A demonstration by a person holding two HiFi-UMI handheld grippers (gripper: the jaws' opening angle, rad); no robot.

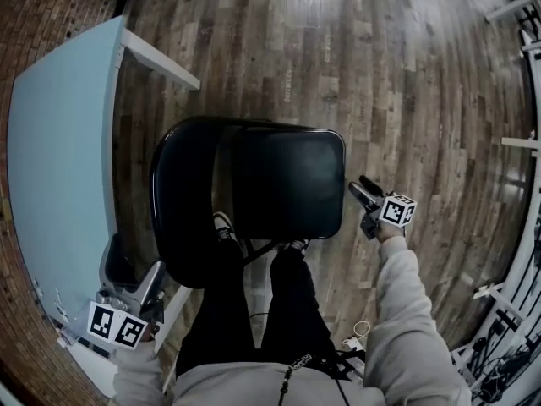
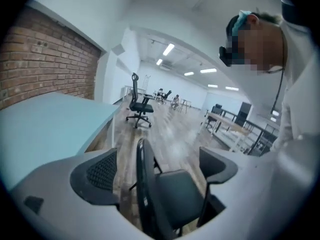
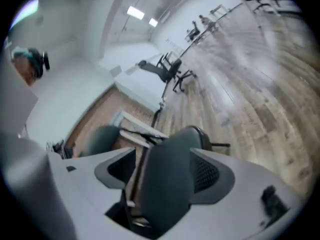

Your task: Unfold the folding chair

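Grey sleeves and dark trousers fill the bottom of the head view, and the trousers cover the near edge of the black folding chair, which stands on the wooden floor just in front of the person. Its legs are hidden under the seat; the seat faces up, with the rounded back rising along its left side, close to the pale blue tabletop. The left gripper is held low beside the back's near corner; whether it touches cannot be told from above. The right gripper points at the seat's right edge, just beside it, on a bent arm. In the left gripper view, the left gripper has its jaws wide apart, with the folding chair showing in the gap: back edge-on and upright, seat angled out to the right, lower part cut off by the gripper body. An office chair stands far off past the tabletop. The right gripper view is smeared; the right gripper is also spread wide, and a dark rounded part of the folding chair fills the gap, contact unclear.
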